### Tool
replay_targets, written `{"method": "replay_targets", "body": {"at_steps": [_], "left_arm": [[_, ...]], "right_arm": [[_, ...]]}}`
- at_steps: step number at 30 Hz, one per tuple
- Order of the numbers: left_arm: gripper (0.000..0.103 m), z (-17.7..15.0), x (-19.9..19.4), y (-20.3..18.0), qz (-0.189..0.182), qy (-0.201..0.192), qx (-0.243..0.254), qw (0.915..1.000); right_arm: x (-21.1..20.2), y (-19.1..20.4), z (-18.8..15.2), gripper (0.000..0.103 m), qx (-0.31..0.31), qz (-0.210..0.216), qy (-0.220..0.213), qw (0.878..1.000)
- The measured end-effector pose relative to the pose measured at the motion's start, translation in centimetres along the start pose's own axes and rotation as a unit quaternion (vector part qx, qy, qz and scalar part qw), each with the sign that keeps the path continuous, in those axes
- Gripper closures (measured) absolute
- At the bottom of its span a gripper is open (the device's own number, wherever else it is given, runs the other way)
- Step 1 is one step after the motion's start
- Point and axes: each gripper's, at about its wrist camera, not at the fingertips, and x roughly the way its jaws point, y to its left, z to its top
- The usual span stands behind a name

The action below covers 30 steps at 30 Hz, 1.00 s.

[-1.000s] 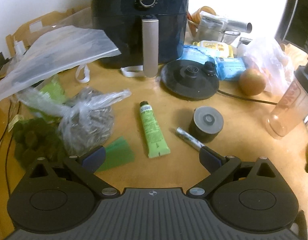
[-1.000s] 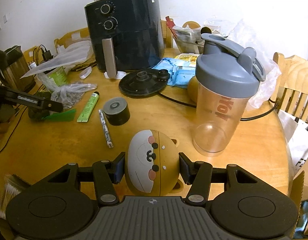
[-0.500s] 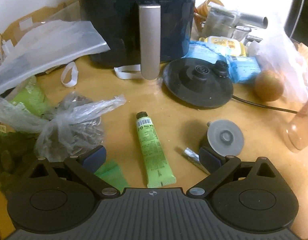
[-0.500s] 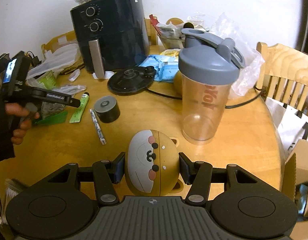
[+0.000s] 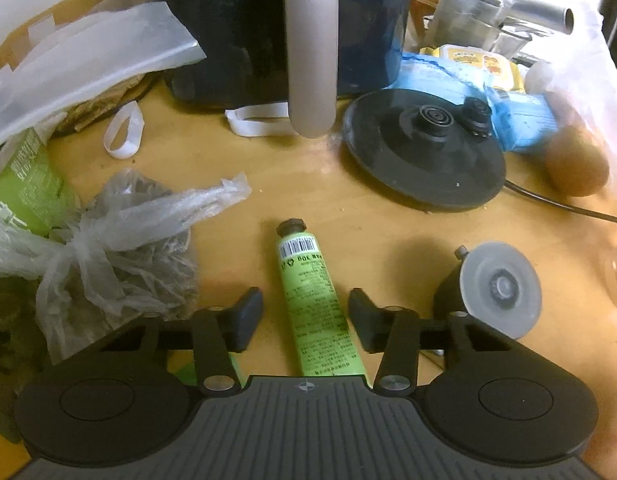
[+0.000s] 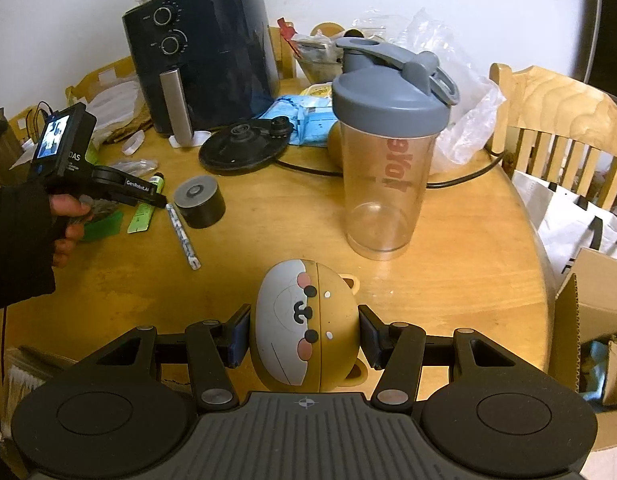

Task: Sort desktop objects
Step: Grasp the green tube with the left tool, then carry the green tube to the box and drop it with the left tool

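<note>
The left gripper (image 5: pixel 305 316) has dropped nearer the counter (image 5: pixel 360 236) since a second ago, its jaws just closing around, not yet pressing, the soft green tube (image 5: pixel 314 300), which lies flat, black cap pointing away toward the air fryer (image 5: pixel 268 28). The right gripper (image 6: pixel 304 338) clamps a smooth, rounded bear-faced case (image 6: pixel 304 328).

Dim warm indoor light, fisheye edges warped, bg glare.
</note>
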Motion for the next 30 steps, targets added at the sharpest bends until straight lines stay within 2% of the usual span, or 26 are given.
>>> {"method": "replay_targets", "body": {"at_steps": [2, 3, 12, 20, 30], "left_arm": [[0.075, 0.1, 0.0, 0.0, -0.004, -0.003, 0.001, 1.0000], [0.075, 0.1, 0.0, 0.0, -0.002, -0.003, 0.003, 1.0000], [0.076, 0.0, -0.9, -0.4, 0.002, -0.006, 0.017, 0.9998], [0.076, 0.2, -3.7, -0.2, -0.001, -0.018, 0.012, 0.9998], [0.076, -1.3, -8.1, -0.6, -0.002, -0.032, -0.001, 0.9995]], "right_arm": [[0.0, -0.2, 0.0, 0.046, 0.000, 0.001, 0.001, 1.000], [0.0, -0.2, 0.0, 0.046, 0.001, 0.001, 0.001, 1.000], [-0.2, -0.4, 0.2, 0.046, -0.008, 0.013, -0.002, 1.000], [-0.5, -0.1, 0.6, 0.046, -0.021, 0.031, -0.009, 0.999], [-1.3, 0.2, 1.0, 0.046, -0.040, 0.064, -0.015, 0.997]]}}
